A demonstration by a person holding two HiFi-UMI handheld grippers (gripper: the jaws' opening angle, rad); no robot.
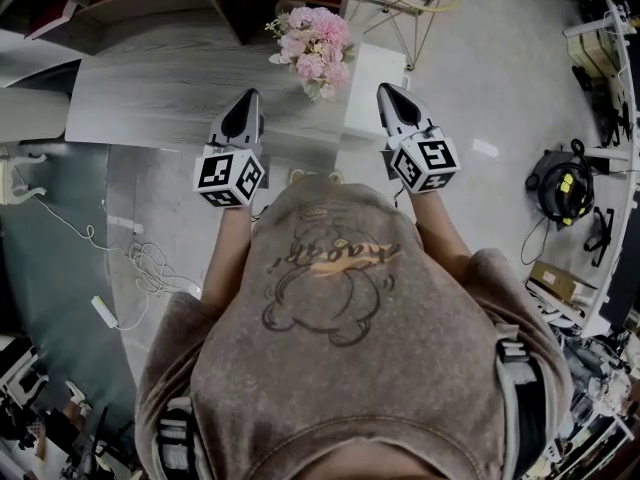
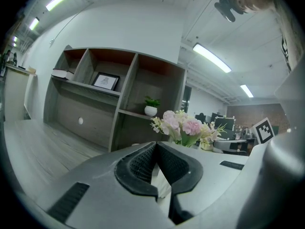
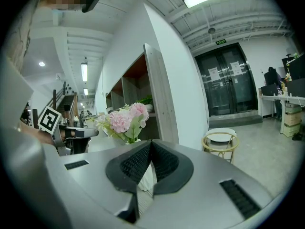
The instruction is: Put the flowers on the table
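hovering shut and empty, the left gripper and right gripper are facing the flowers, likely light, top-heavy and crushable, best gripped at the vase.

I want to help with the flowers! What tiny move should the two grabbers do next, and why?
Probably just draw both grippers back a little. The flowers already seem to stand on the grey table, and the left gripper and right gripper are both shut, empty and apart from them, so nothing looks left to carry.
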